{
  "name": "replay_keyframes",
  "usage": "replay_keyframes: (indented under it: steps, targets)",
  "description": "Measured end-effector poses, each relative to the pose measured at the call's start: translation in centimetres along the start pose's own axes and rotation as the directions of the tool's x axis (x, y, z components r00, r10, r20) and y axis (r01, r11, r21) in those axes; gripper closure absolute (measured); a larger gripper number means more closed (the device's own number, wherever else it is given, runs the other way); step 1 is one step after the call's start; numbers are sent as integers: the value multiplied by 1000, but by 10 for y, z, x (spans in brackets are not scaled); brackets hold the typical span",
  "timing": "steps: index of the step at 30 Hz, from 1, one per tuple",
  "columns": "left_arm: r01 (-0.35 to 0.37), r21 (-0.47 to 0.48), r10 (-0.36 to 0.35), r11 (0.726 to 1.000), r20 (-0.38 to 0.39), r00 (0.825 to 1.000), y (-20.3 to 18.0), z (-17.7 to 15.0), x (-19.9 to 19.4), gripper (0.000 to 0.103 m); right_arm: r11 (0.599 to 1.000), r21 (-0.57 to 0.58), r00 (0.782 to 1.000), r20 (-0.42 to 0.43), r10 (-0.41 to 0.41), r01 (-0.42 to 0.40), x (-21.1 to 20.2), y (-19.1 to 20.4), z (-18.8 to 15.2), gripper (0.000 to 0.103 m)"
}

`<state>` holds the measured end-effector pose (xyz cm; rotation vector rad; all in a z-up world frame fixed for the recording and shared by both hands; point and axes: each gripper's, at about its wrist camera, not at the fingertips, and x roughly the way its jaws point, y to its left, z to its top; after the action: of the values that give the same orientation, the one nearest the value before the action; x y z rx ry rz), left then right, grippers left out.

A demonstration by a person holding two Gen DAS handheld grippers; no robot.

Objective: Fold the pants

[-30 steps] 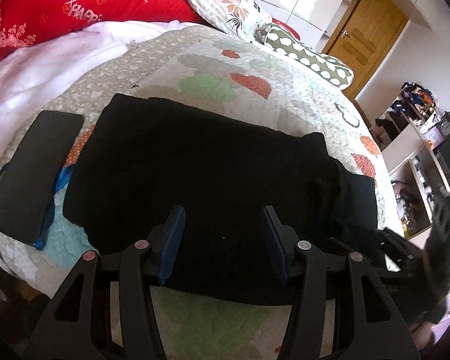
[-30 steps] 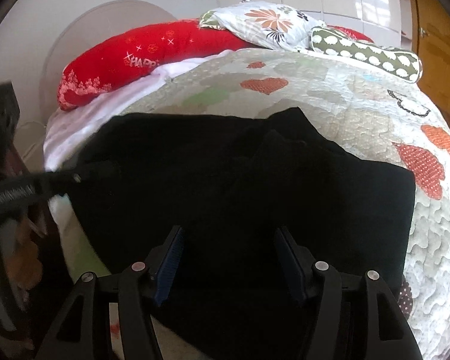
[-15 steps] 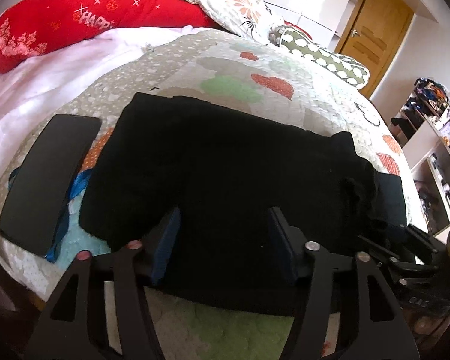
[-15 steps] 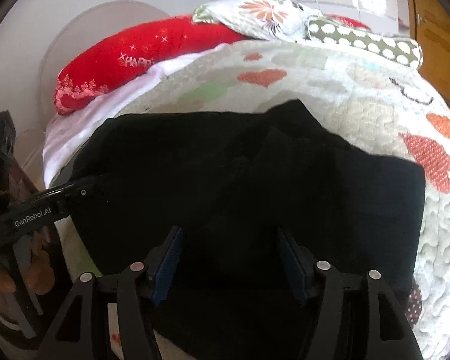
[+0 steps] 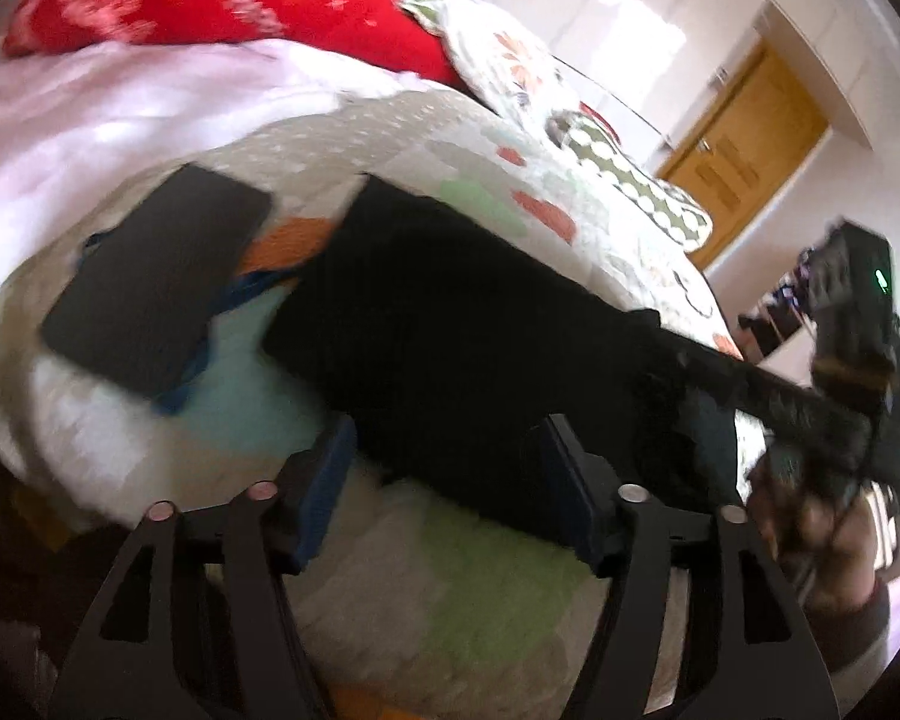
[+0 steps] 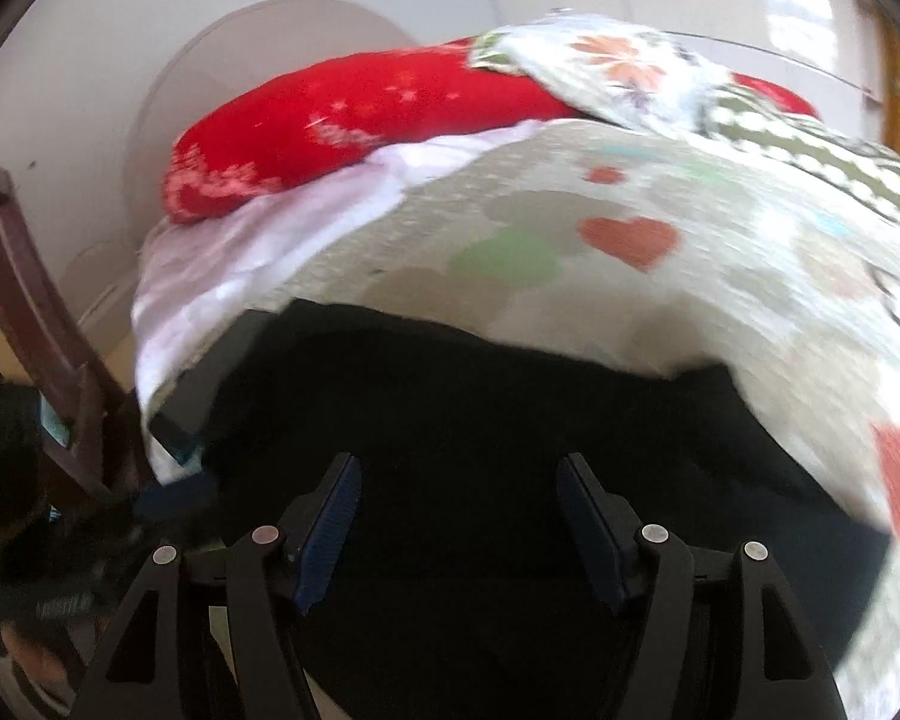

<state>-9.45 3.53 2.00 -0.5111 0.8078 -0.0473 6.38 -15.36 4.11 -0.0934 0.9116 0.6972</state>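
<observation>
The black pants [image 5: 468, 324] are seen folded into a compact dark block on the patterned quilt [image 5: 390, 570] of a bed, near its front edge. In the left wrist view, the left gripper [image 5: 444, 480] is held with its fingers spread wide and nothing between them; the near edge of the pants lies just ahead of the blue pads [image 5: 324, 492], partly framed by the gap, with bare quilt under the left finger. A flat black slab [image 5: 156, 294] is seen on the quilt to the left of the pants, apart from them, with a blue strap [image 5: 252, 288] lying between the two. The right gripper [image 5: 798, 414] is seen at the right end of the pants, though blur hides whether it touches the cloth. In the right wrist view, the right gripper [image 6: 459, 516] is likewise held parted and empty, and the pants [image 6: 510, 420] fill the space ahead of and beneath its fingers; contact cannot be told. A red bolster [image 6: 342, 114], a floral pillow [image 6: 624, 72] and a white sheet [image 6: 258, 240] are visible toward the head of the bed.
</observation>
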Motion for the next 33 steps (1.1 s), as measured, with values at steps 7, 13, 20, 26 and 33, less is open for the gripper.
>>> replay_keyframes:
  steps: [7, 13, 20, 26, 33]
  targets:
    - [2, -129, -1, 992, 9, 1000, 22, -3, 5, 25, 988, -118, 995, -45, 93, -98, 48, 34, 40, 33]
    - [13, -139, -12, 990, 9, 1000, 20, 9, 26, 25, 969, -225, 991, -112, 78, -102, 93, 52, 61, 32]
    - [75, -207, -66, 975, 50, 997, 31, 20, 42, 25, 970, -66, 967, -125, 224, -234, 134, 29, 64, 44]
    - [55, -146, -43, 988, 83, 996, 15, 23, 32, 86, 960, -28, 958, -72, 276, -279, 107, 24, 62, 67]
    - [44, 257, -109, 965, 243, 964, -79, 12, -7, 86, 933, 124, 939, 120, 323, -337, 11, -23, 57, 67]
